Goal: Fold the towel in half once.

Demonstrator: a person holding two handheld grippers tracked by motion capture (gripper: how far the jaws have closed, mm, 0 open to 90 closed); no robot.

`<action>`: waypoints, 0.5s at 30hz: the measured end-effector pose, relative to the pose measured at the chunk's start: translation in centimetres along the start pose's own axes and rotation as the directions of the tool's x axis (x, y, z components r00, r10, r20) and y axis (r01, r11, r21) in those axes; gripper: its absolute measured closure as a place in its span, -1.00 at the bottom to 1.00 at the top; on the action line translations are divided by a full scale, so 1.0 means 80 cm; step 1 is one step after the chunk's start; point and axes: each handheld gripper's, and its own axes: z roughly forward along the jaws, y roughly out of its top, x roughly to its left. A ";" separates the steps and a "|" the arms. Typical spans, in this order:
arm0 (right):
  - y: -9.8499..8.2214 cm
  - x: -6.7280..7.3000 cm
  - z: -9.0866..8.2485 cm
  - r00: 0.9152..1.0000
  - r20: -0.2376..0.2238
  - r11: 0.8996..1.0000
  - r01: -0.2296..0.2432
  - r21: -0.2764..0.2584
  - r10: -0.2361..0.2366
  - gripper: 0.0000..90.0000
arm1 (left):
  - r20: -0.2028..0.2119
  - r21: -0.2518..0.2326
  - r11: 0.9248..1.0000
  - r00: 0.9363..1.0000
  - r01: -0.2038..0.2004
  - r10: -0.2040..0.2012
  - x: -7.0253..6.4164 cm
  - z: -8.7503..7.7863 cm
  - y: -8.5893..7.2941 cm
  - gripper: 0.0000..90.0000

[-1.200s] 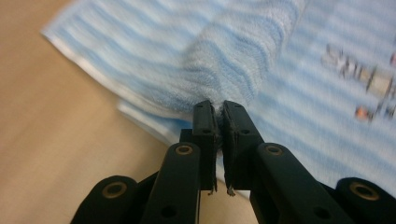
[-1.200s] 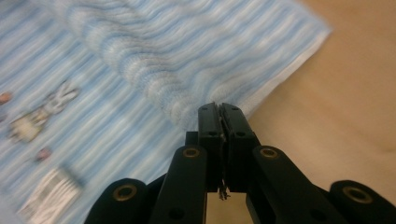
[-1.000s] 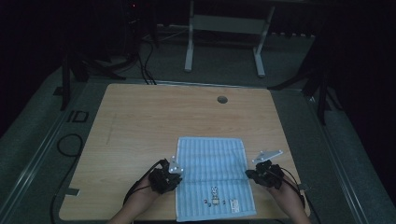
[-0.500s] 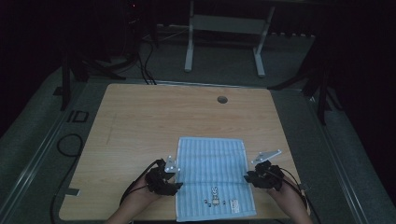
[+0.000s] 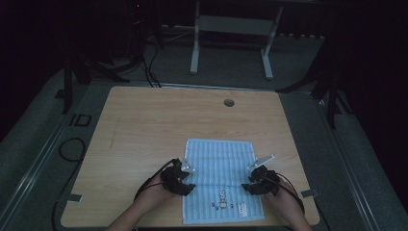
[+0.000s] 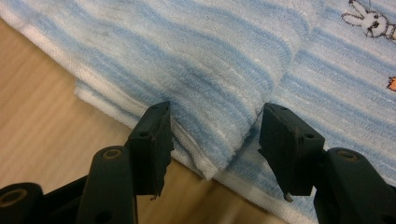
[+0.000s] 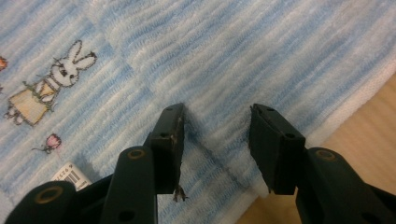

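A blue-and-white striped towel [image 5: 219, 163] lies flat on the wooden table [image 5: 144, 125] near its front edge, with a small embroidered bunny [image 5: 222, 195] low on it. A layer is folded over its far half. My left gripper [image 5: 186, 179] rests at the towel's left edge. Its jaws have just been opening, and the folded layer's corner [image 6: 219, 154] lies loose between them, left gripper [image 6: 215, 119]. My right gripper [image 5: 249, 179] sits at the right edge. Its jaws have also just been opening, right gripper [image 7: 215, 116], with flat towel [image 7: 261, 56] under the gap, ungripped, and the bunny [image 7: 51, 84] to the left.
A round cable hole [image 5: 229, 102] sits in the table's far edge. Bare wood stretches across the left and far parts. A white label [image 7: 70, 175] is sewn near the towel's front hem. Beyond the table stand a white table frame [image 5: 231, 24] and floor cables [image 5: 72, 149].
Both hands have shifted a little at the towel's side edges. The towel lies flat in the same place.
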 end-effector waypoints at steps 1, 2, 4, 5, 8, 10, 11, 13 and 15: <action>0.002 -0.002 0.001 1.000 0.008 1.000 0.000 0.003 0.000 0.20 | -0.007 0.002 1.000 1.000 -0.003 0.003 0.002 0.002 0.004 -0.03; 0.004 -0.005 0.002 1.000 0.015 1.000 0.002 0.005 -0.002 0.19 | -0.011 0.005 1.000 1.000 -0.006 0.006 0.005 0.004 0.007 -0.03; 0.009 -0.011 0.004 1.000 0.027 1.000 0.000 0.012 0.000 0.18 | -0.017 0.013 1.000 1.000 -0.006 0.006 0.009 0.009 0.015 -0.03; 0.011 -0.014 0.006 1.000 0.031 1.000 -0.004 0.017 0.004 0.16 | -0.024 0.015 1.000 1.000 -0.005 0.006 0.012 0.011 0.019 -0.03; 0.019 -0.025 0.010 0.999 0.041 1.000 -0.012 0.019 0.011 0.15 | -0.028 0.022 1.000 1.000 -0.006 0.007 0.022 0.016 0.028 -0.03; 0.024 -0.032 0.012 0.999 0.038 1.000 -0.028 0.014 0.028 0.11 | -0.037 0.020 1.000 0.999 0.002 -0.001 0.028 0.019 0.032 -0.03; 0.026 -0.034 0.013 0.999 0.037 0.999 -0.036 0.014 0.036 0.11 | -0.037 0.020 1.000 0.999 0.010 -0.009 0.033 0.020 0.033 -0.03; 0.030 -0.037 0.015 0.999 0.041 0.999 -0.035 0.011 0.034 0.08 | -0.039 0.014 1.000 0.999 0.020 -0.019 0.038 0.021 0.034 -0.04; 0.031 -0.037 0.017 0.998 0.044 0.999 -0.039 0.003 0.039 0.08 | -0.042 0.010 1.000 0.999 0.026 -0.025 0.042 0.022 0.034 -0.04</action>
